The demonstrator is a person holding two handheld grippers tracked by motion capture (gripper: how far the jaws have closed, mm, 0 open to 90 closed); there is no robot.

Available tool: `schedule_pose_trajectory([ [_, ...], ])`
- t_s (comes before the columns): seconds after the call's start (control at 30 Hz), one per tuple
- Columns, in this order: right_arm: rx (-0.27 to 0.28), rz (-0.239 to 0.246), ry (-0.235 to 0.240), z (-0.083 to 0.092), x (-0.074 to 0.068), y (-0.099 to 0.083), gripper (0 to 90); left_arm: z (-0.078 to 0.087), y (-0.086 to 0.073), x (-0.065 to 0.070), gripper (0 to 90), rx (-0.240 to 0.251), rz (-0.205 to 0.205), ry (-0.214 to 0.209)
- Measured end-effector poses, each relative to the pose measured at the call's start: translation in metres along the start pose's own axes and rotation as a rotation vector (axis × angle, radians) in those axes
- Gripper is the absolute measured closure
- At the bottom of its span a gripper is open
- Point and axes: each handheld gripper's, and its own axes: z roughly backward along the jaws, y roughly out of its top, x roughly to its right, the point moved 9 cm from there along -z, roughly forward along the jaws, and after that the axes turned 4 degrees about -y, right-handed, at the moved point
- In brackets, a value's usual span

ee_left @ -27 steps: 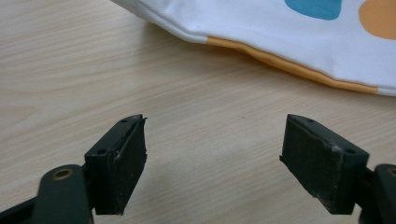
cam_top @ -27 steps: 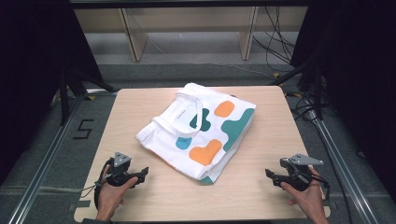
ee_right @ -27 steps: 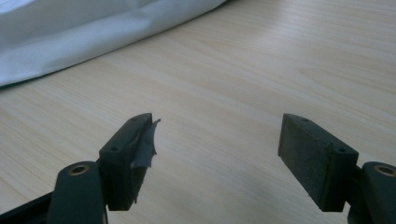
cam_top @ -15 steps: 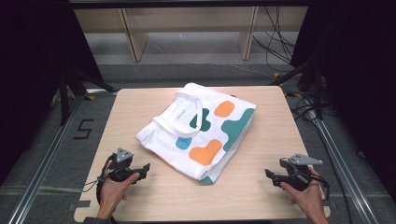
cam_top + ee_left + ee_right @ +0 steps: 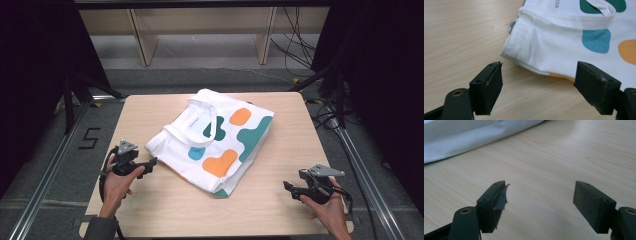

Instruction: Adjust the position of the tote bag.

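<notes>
Tote bag [image 5: 215,140], white with teal, blue and orange blobs, is laid flat at the middle of the wooden counter [image 5: 280,215]. The left tongs [image 5: 150,162] are held apart just beside the bag's near-left corner, nothing being clasped. The right tongs [image 5: 287,186] are held wide apart over bare wood at the near right, well clear of the bag.

The right gripper [image 5: 540,202] holds its two black jaws wide apart over bare wooden table [image 5: 564,162], nothing between them. White bag fabric [image 5: 466,137] lies toward eleven o'clock, apart from them.
</notes>
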Motion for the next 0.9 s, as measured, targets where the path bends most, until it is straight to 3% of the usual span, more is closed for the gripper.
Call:
schedule_pose_trajectory([
  [0.03,-0.001,0.002,-0.001,0.0,0.0,0.0,27.6,-0.001,0.003,-0.004,21.5,-0.003,0.012,0.013],
  [0.07,-0.003,0.002,-0.001,0.0,0.0,0.0,27.6,-0.002,0.005,-0.008,21.4,-0.008,-0.005,0.016],
  [0.1,-0.003,0.008,-0.006,0.0,0.0,0.0,27.6,-0.005,0.009,-0.009,21.1,0.007,0.03,0.016],
  [0.13,-0.001,0.01,-0.007,-0.001,0.0,0.0,27.6,-0.007,0.009,-0.013,21.4,-0.009,0.009,0.005],
  [0.17,-0.001,0.003,-0.004,0.0,-0.001,0.0,27.6,-0.011,0.011,-0.015,21.5,-0.008,0.016,0.008],
  [0.2,-0.005,0.003,0.0,-0.001,-0.001,-0.001,27.6,-0.013,0.01,-0.02,21.7,-0.041,-0.041,0.003],
  [0.23,-0.01,-0.002,0.002,-0.001,-0.001,-0.001,27.6,-0.016,0.008,-0.018,21.9,-0.048,0.022,0.012],
  [0.3,-0.013,-0.003,0.003,-0.001,-0.002,-0.001,27.6,-0.023,0.009,-0.017,22.7,-0.043,0.074,0.015],
  [0.33,-0.023,0.005,0.006,-0.001,-0.001,-0.002,27.6,-0.026,0.009,-0.021,23.1,-0.05,0.062,0.02],
  [0.37,0.002,0.031,0.019,-0.002,-0.001,0.0,27.6,-0.029,0.01,-0.023,24.1,-0.039,0.063,0.02],
  [0.4,-0.015,0.011,0.002,-0.001,-0.001,-0.001,27.6,-0.033,0.01,-0.023,26.1,-0.034,0.077,0.006],
  [0.43,-0.023,0.006,-0.015,0.0,0.0,-0.002,27.6,-0.034,0.007,-0.024,29.2,-0.071,0.074,-0.001],
  [0.47,-0.008,0.003,-0.013,-0.001,0.0,-0.001,27.6,-0.037,0.008,-0.024,29.3,-0.067,0.093,0.006],
  [0.57,-0.007,0.017,-0.003,-0.002,0.0,-0.001,27.6,-0.046,0.013,-0.033,29.2,-0.065,0.068,0.026],
  [0.6,-0.007,0.012,-0.001,-0.002,0.0,0.0,27.6,-0.05,0.014,-0.033,28.9,-0.048,0.111,0.02],
  [0.67,-0.009,0.015,-0.005,-0.002,0.0,-0.001,27.6,-0.055,0.013,-0.032,32.5,-0.064,0.119,-0.018],
  [0.8,-0.015,0.0,0.009,-0.003,-0.002,-0.001,27.6,-0.064,0.012,-0.028,38.7,-0.073,0.105,-0.02],
  [0.87,-0.014,0.007,0.01,-0.003,-0.002,-0.001,27.6,-0.065,0.01,-0.028,44.0,-0.107,0.057,-0.032],
  [0.9,-0.026,0.027,-0.006,-0.002,0.0,-0.001,27.6,-0.067,0.011,-0.025,45.1,-0.093,0.077,-0.033],
])
